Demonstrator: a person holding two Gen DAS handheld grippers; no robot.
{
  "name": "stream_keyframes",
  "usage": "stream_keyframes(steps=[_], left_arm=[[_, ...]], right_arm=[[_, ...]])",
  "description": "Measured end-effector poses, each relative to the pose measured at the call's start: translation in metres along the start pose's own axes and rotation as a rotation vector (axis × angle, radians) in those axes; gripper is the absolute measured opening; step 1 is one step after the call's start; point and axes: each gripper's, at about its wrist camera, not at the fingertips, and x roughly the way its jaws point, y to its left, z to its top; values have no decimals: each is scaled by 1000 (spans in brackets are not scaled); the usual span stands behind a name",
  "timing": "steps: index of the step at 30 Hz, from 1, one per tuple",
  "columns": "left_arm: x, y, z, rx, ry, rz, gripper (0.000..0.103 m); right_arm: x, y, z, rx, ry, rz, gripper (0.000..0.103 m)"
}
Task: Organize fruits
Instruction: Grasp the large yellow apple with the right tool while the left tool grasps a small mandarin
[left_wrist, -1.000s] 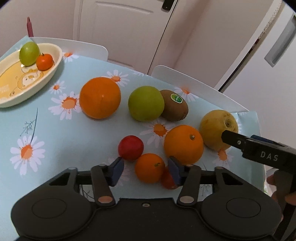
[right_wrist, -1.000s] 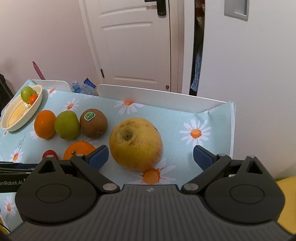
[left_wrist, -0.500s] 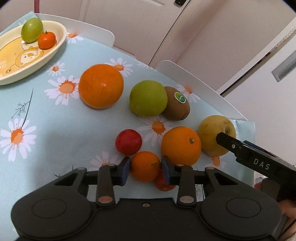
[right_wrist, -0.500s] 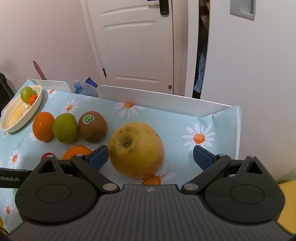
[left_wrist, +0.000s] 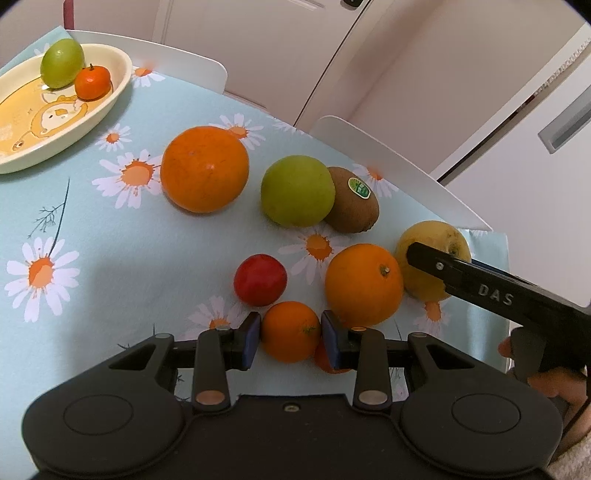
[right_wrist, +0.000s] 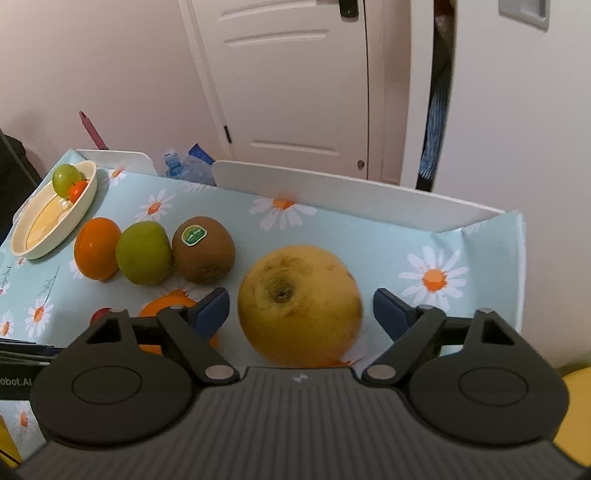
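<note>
My left gripper (left_wrist: 290, 334) is shut on a small mandarin (left_wrist: 290, 328) that rests on the daisy tablecloth; both blue pads press its sides. Around it lie a red fruit (left_wrist: 260, 278), an orange (left_wrist: 364, 282) and a partly hidden reddish fruit (left_wrist: 325, 360). My right gripper (right_wrist: 300, 314) straddles a big yellow pear-like fruit (right_wrist: 299, 306). Its jaws are closing, with a gap on each side. A cream bowl (left_wrist: 85, 127) at the far left holds a green fruit (left_wrist: 62, 62) and a mandarin (left_wrist: 92, 82).
A large orange (left_wrist: 205, 168), a green apple (left_wrist: 297, 194) and a stickered kiwi (left_wrist: 352, 201) lie in a row mid-table. White chair backs (right_wrist: 332, 192) line the far edge. A water bottle (right_wrist: 184, 166) and a door stand beyond. The table's right edge is near the yellow fruit.
The left jaws have closed onto the small mandarin. The right gripper has moved in around the yellow fruit and its jaws have narrowed a little.
</note>
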Motion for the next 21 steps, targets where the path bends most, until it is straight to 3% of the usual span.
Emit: stream_keyframes(steps=[4, 13, 21], left_arm=[[-3, 2, -1, -1, 3, 3, 39], [-20, 5, -2, 6, -24, 12, 39], [-46, 7, 3, 24, -90, 28, 39]], right_arm=[[1, 0, -1, -1, -2, -15, 90], [-15, 3, 2, 2, -38, -25, 89], [-49, 28, 13, -65, -86, -18, 89]])
